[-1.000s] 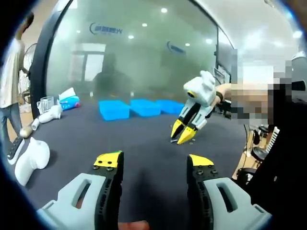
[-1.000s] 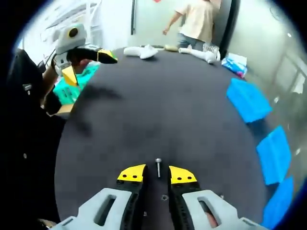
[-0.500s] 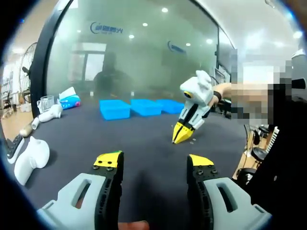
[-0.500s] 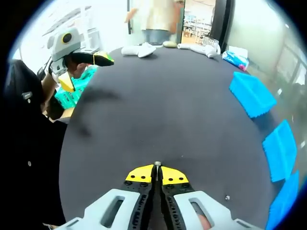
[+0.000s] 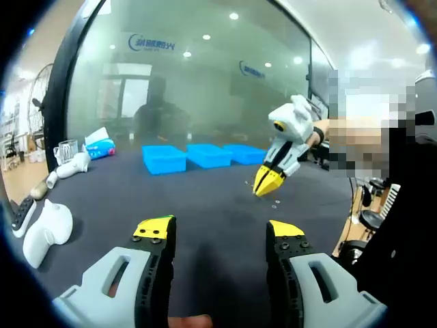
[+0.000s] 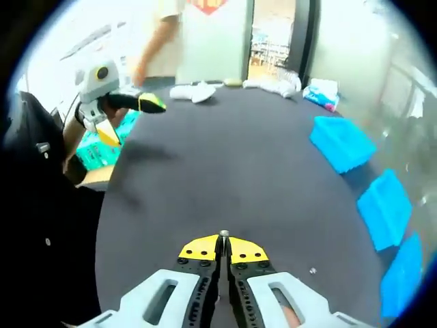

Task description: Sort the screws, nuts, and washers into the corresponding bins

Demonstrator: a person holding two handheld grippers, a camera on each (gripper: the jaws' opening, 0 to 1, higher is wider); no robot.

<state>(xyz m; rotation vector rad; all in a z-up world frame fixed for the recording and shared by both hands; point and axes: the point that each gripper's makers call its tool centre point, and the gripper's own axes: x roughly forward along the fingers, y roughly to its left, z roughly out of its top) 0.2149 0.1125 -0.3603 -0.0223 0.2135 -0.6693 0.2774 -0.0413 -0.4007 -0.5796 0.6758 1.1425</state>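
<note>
Dark table bears three blue bins and loose hardware.

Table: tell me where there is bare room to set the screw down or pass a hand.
The dark table is bare across its middle, from the right gripper holding the screw out to the three blue bins along one edge. It is crowded at the far edge, with white items and a packet. A small loose part lies beside the right gripper. The left gripper hangs open.

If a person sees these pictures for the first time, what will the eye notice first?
Probably the right gripper, its yellow tips shut on a small screw above the dark table. Next, the three bright blue bins in a row at the table's far side, and the left gripper open in the foreground.
</note>
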